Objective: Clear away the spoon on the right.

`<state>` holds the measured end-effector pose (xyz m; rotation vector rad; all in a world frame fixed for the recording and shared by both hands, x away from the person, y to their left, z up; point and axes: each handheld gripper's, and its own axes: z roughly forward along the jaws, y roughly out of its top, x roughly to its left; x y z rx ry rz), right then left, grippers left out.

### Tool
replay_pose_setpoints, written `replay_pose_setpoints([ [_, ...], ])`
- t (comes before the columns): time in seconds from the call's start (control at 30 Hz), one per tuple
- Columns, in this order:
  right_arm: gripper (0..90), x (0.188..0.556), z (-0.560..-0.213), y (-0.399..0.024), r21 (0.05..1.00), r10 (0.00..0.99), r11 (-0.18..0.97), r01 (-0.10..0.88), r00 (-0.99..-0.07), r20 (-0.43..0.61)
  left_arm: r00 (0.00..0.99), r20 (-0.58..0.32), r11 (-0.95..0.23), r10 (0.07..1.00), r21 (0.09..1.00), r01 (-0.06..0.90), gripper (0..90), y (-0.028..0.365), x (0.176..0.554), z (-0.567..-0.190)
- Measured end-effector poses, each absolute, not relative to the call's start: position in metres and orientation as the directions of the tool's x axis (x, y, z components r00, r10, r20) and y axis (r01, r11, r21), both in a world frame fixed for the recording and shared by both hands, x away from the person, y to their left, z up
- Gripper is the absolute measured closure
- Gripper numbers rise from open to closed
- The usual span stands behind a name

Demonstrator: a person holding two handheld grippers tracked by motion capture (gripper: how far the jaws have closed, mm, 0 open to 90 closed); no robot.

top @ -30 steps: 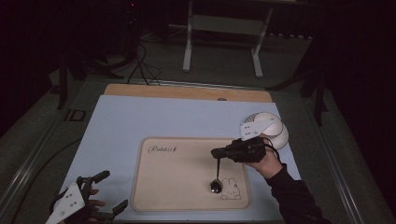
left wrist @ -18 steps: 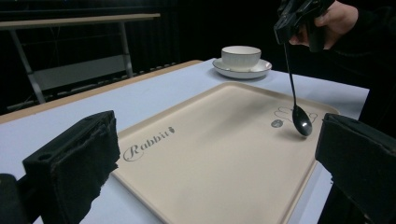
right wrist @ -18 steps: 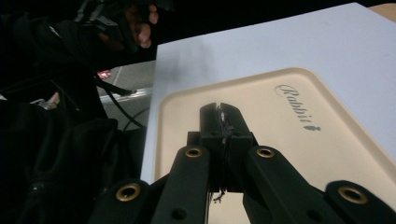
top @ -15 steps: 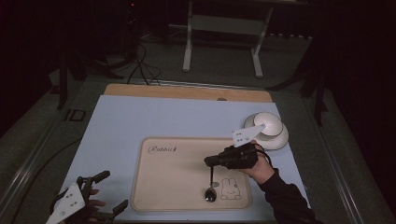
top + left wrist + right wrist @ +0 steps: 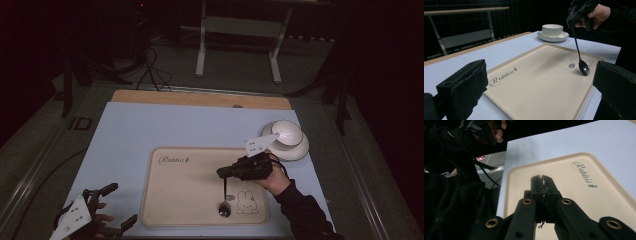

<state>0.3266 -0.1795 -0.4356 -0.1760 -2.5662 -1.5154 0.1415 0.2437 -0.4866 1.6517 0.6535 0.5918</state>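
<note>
Item 1, near left: left gripper [image 5: 107, 207], at the near edge of the table [image 5: 150, 125], jaws spread wide with nothing between them. Idle; no risk judged here.

Item 2, near centre: tray [image 5: 170, 200], beige, shallow-rimmed, lettered "Rabbit", rabbit drawing in its near right corner. Contents: none resting loose in it; only the bowl of the spoon [image 5: 224, 210] hangs at or just above its surface beside the rabbit drawing. Whether it touches cannot be told.

Item 3, right of centre: right gripper [image 5: 227, 172], jaws clamped on the top end of the spoon handle, the spoon dangling nearly upright below it.
Risk, judged: the hold is on a thin handle at its very tip, so the spoon may swing or pivot in the pads, slip out and clatter onto the tray. Lowered with the bowl dragging, it could skid toward the tray rim.

Item 4, far right: cup [image 5: 286, 132] on saucer [image 5: 300, 150], white, off the tray. Cup appears empty.
Risk, judged: the right hand is near; a backward sweep could knock it.
</note>
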Motion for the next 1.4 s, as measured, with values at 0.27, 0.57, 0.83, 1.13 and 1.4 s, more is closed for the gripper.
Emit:
replay_pose_setpoints([
  [0.27, 83.0, 0.335, -0.441, -0.182, 0.848, 0.061, 0.489, 0.205, -0.978, 0.201, 0.714, 0.03, -0.142, 0.7, 0.985, 0.097, 0.0, 0.243, 0.141, -0.487],
  [0.57, 80.9, 0.349, -0.453, -0.186, 0.836, 0.119, 0.489, 0.25, -0.968, 0.219, 0.716, 0.031, -0.144, 0.697, 0.985, 0.097, 0.0, 0.243, 0.141, -0.487],
  [0.83, 79.9, 0.358, -0.462, -0.185, 0.823, 0.16, 0.493, 0.281, -0.959, 0.232, 0.718, 0.03, -0.143, 0.696, 0.985, 0.097, 0.0, 0.243, 0.141, -0.487],
  [1.13, 78.9, 0.37, -0.473, -0.185, 0.812, 0.191, 0.488, 0.32, -0.947, 0.258, 0.719, 0.032, -0.146, 0.694, 0.985, 0.097, 0.0, 0.243, 0.141, -0.487],
  [1.4, 77.2, 0.376, -0.48, -0.184, 0.808, 0.195, 0.486, 0.333, -0.943, 0.271, 0.722, 0.03, -0.146, 0.691, 0.984, 0.098, 0.0, 0.242, 0.142, -0.487],
])
